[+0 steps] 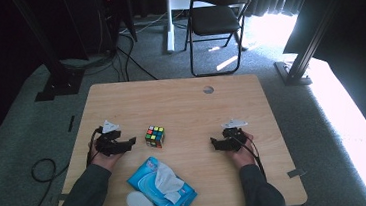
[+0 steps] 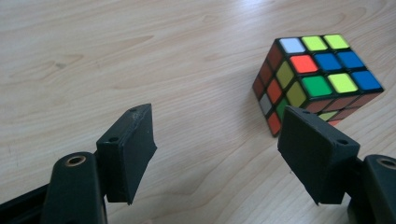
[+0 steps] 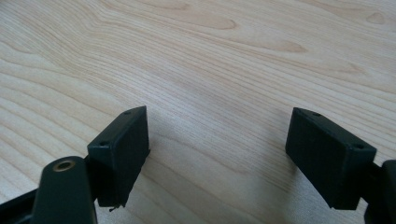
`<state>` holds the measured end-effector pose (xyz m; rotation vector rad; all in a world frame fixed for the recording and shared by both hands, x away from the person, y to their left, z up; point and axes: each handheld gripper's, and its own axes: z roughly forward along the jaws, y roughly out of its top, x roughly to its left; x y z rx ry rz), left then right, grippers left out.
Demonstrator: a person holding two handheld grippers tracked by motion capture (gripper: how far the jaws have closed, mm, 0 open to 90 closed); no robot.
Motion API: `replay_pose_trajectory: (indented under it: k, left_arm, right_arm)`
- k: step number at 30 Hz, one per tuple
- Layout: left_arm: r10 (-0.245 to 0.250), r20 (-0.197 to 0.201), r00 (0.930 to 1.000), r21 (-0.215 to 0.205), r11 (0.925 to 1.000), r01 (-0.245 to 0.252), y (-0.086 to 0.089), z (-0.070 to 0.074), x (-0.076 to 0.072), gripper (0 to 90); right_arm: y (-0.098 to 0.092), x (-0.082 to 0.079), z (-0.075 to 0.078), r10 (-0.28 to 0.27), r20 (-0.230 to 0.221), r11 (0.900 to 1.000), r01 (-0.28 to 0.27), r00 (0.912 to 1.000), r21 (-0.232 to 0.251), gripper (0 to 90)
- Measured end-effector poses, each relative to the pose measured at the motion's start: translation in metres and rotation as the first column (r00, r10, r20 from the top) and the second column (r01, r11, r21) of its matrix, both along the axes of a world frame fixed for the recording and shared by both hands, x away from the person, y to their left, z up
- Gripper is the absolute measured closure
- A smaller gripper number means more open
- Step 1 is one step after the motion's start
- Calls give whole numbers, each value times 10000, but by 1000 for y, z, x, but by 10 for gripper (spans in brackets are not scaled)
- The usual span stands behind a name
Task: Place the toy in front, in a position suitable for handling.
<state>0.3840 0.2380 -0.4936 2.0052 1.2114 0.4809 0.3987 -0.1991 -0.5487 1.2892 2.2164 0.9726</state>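
Rubik's cube [image 1: 155, 136] is sitting on the wooden worktop [image 1: 181, 100] near centre, approx 3 o'clock from the left hand-held gripper [image 1: 130, 141] and just beside its tips, not touching. In the left gripper view the cube [image 2: 314, 79] is lying at 1 o'clock, beyond the right jaw; jaws are standing wide apart, released, w/ nothing between. Right hand-held gripper [image 1: 213, 143] is resting well apart at 3 o'clock from the cube, also released, over bare wood. A blue wet-wipes pack [image 1: 162, 187] is lying at 6 o'clock from the cube, w/ a white lid [image 1: 139, 203] beside it.
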Motion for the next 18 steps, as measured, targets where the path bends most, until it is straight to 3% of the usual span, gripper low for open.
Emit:
replay_pose_trajectory:
  k: [18]
  left_arm:
    - [-666,-31,9978,-23,9978,666,-28,8,6,270]
  right_arm:
    - [0,0,0,-4,-4,10000,4,10000,-1,211]
